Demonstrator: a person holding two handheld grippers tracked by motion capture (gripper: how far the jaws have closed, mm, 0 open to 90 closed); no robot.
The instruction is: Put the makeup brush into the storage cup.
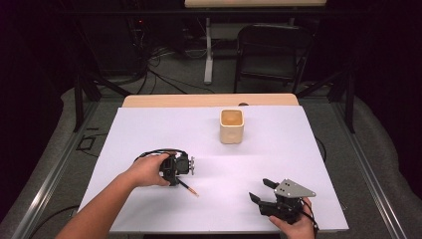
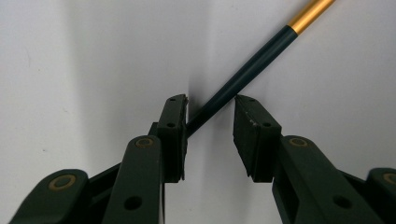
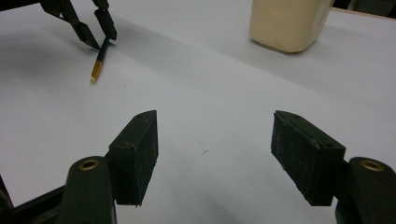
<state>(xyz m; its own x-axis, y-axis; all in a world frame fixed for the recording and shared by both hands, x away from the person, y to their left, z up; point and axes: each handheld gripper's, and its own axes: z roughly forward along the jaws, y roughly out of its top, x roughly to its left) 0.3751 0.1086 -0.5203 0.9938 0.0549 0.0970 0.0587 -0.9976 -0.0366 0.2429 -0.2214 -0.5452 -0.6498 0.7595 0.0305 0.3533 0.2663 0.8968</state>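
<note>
A dark pencil (image 1: 189, 188) with a gold band and pale tip lies on the white sheet (image 1: 278, 149). My left gripper (image 1: 177, 180) points down over its dark end. In the left gripper view the pencil (image 2: 247, 70) runs between the jaws of the left gripper (image 2: 210, 105). The left pad (image 2: 173, 126) touches the pencil, while a gap is left at the right pad, so the grip is open. My right gripper (image 1: 262, 190) rests near the front right edge, open and empty. In the right gripper view the right gripper (image 3: 215, 126) faces the pencil (image 3: 100, 58) and the left gripper (image 3: 99, 35).
A cream square cup (image 1: 232, 126) stands upright at the back middle of the sheet, and it also appears at the top of the right gripper view (image 3: 287, 23). A black chair (image 1: 271, 55) and cables lie beyond the table's far edge.
</note>
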